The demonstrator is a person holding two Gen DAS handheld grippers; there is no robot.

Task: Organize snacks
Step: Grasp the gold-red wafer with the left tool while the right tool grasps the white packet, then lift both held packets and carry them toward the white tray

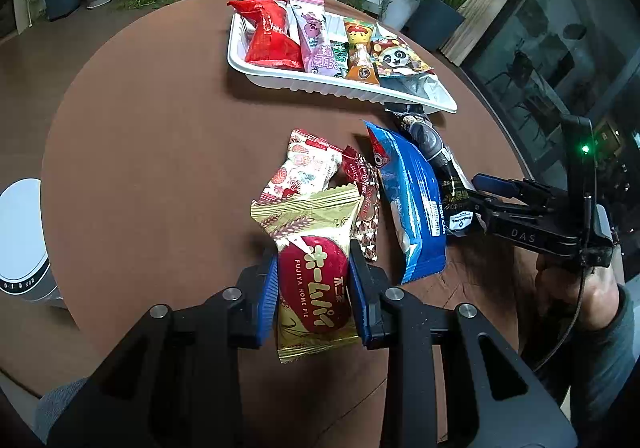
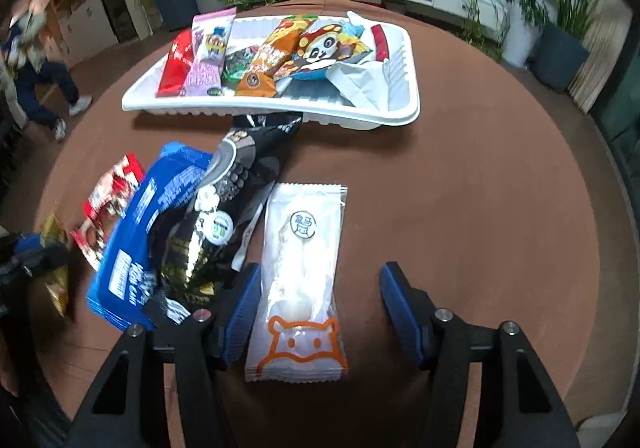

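Observation:
My left gripper is shut on a gold Fujiya Home Pie packet at the near side of the round brown table. Beyond it lie a white-and-red snack packet, a small red candy wrapper, a blue packet and a black packet. My right gripper is open, its fingers on either side of a white packet with an orange animal face lying flat on the table. A white tray at the far side holds several snacks; it also shows in the left wrist view.
The blue packet and the black packet lie just left of my right gripper. A white round appliance stands off the table's left edge. Potted plants and a white cabinet stand behind the table.

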